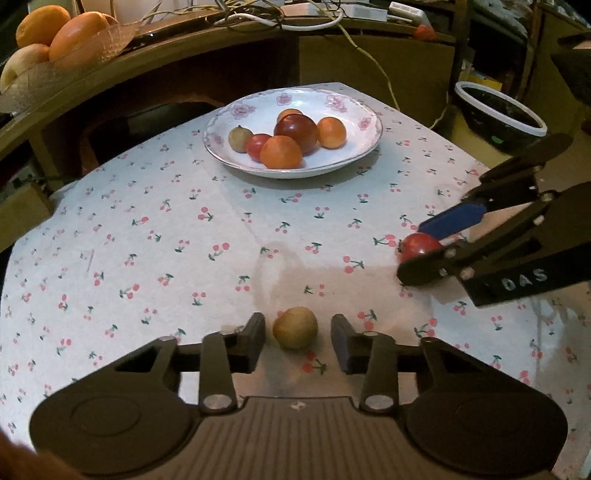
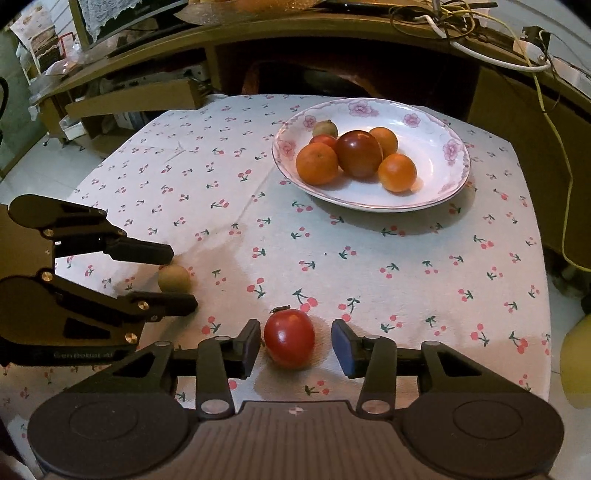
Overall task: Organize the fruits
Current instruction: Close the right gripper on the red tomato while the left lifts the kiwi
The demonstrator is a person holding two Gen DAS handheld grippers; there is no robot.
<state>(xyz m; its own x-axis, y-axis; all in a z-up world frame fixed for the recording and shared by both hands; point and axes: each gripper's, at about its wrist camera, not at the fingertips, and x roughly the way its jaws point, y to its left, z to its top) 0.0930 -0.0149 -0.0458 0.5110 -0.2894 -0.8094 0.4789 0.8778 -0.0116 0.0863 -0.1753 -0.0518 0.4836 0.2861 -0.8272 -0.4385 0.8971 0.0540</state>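
Observation:
A white flowered plate [image 1: 354, 155] [image 2: 439, 192] at the far side of the table holds several fruits: oranges, a dark red apple [image 1: 295, 133] [image 2: 359, 153], a small red fruit and a small tan fruit. My left gripper [image 1: 297, 338] [image 2: 179, 275] is open, its fingers either side of a small tan fruit [image 1: 295, 328] [image 2: 174, 278] lying on the cloth. My right gripper [image 2: 294, 341] [image 1: 421, 251] is open around a red tomato [image 2: 289, 339] [image 1: 419, 245] on the cloth. Neither fruit is squeezed.
The table has a white cherry-print cloth [image 1: 184, 240] [image 2: 406, 266]. A glass bowl of large oranges [image 1: 55, 33] sits on a wooden desk behind, with cables [image 1: 295, 18]. A dark white-rimmed pot [image 1: 498, 114] stands off the table's right. A yellow object [image 2: 576, 362] sits lower right.

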